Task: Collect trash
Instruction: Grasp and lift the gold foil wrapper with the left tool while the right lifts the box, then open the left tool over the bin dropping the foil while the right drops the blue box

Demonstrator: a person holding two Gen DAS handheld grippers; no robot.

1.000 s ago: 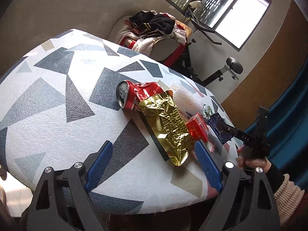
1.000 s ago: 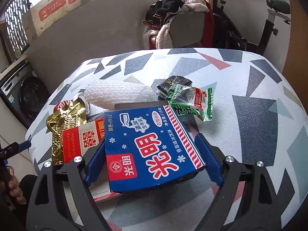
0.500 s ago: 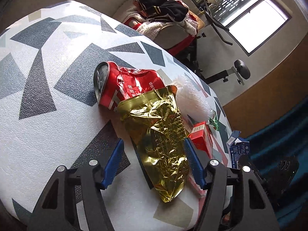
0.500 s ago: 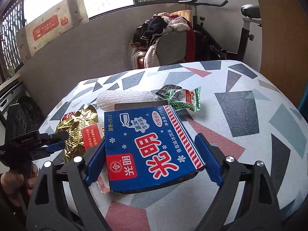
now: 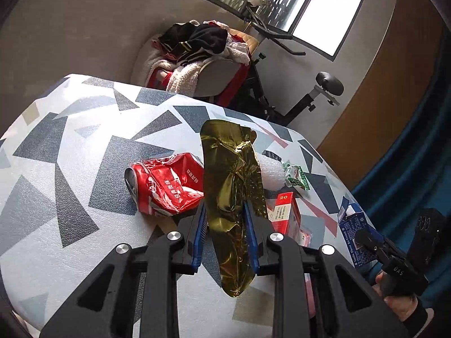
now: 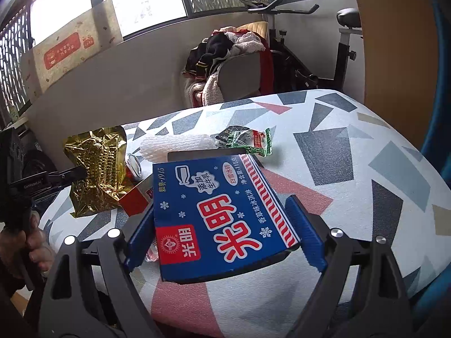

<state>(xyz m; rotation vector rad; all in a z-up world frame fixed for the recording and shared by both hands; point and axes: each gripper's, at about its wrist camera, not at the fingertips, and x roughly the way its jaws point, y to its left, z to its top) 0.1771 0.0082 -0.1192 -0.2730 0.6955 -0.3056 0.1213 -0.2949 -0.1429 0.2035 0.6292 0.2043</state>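
Note:
My left gripper is closing its jaws on a crumpled gold foil bag, and the blue pads press its sides. The bag stands raised off the patterned table; from the right wrist view it hangs at the left gripper. My right gripper is shut on a flat blue ice-cream box, held above the table's near edge. On the table lie a crushed red can, a white foam net, a green snack wrapper and a small red box.
Behind the table a chair piled with clothes stands next to an exercise bike. A cardboard box leans at the window. A blue curtain hangs to the right. A hand grips the left tool.
The left jaws have narrowed around the gold bag and lifted it off the table, away from the red can. The right gripper has drawn back with the blue box.

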